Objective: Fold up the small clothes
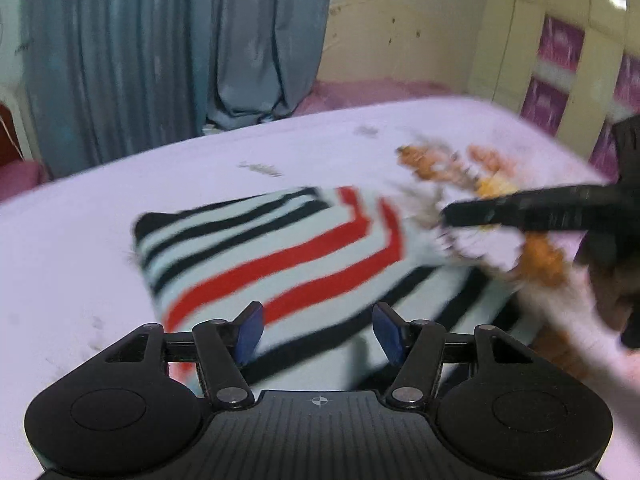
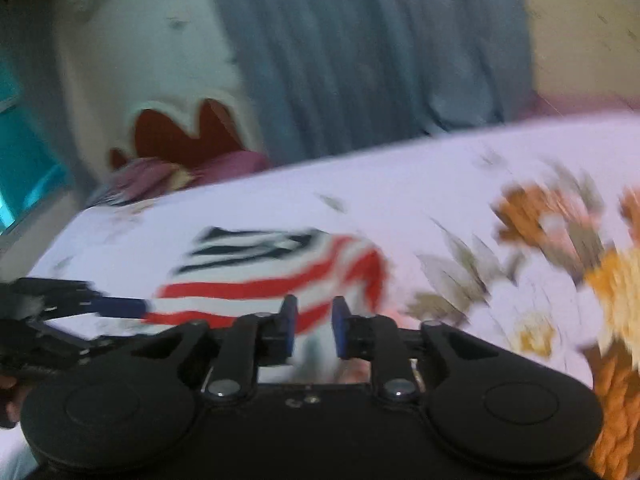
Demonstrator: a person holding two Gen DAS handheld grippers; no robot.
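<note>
Because the pale knit garment with black and red stripes (image 1: 272,264) lies partly folded mid-frame on the bed, its loose top layer could spring back or drag if a pad snags it. The left hand-held gripper (image 1: 318,334) stands apart, empty; the right hand-held gripper (image 2: 314,330) is narrowly apart, clamping nothing. Around it: white floral bedsheet (image 1: 80,240), grey-blue curtains (image 1: 160,48) at upper left.
</note>
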